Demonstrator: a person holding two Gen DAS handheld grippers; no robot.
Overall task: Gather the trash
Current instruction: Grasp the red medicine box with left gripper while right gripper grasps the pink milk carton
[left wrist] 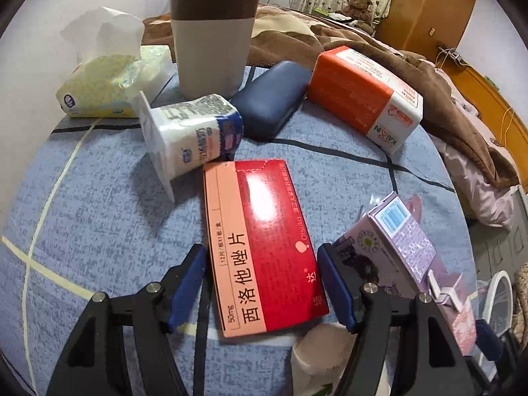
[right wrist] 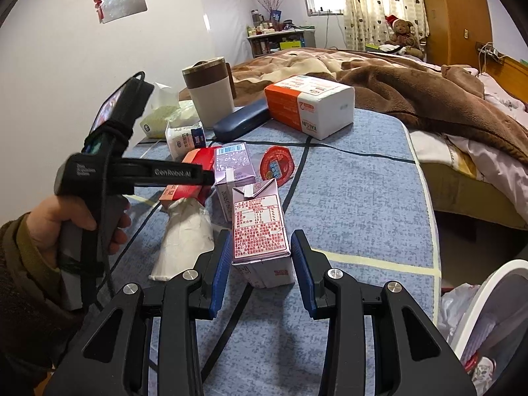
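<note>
The right gripper (right wrist: 260, 269) stood open, its blue pads (right wrist: 220, 272) flanking the near purple carton (right wrist: 259, 227) at twelve o'clock, not visibly pressing it. A second purple carton (right wrist: 233, 171) stood just behind. At ten o'clock the left gripper (right wrist: 206, 176), held in a hand (right wrist: 71, 227), reached over a red box (right wrist: 198, 161); its jaws were hidden. A crumpled white paper (right wrist: 184, 241) lay at eleven o'clock. A red round lid (right wrist: 276, 165) lay at one o'clock on the blue tablecloth (right wrist: 363, 214).
</note>
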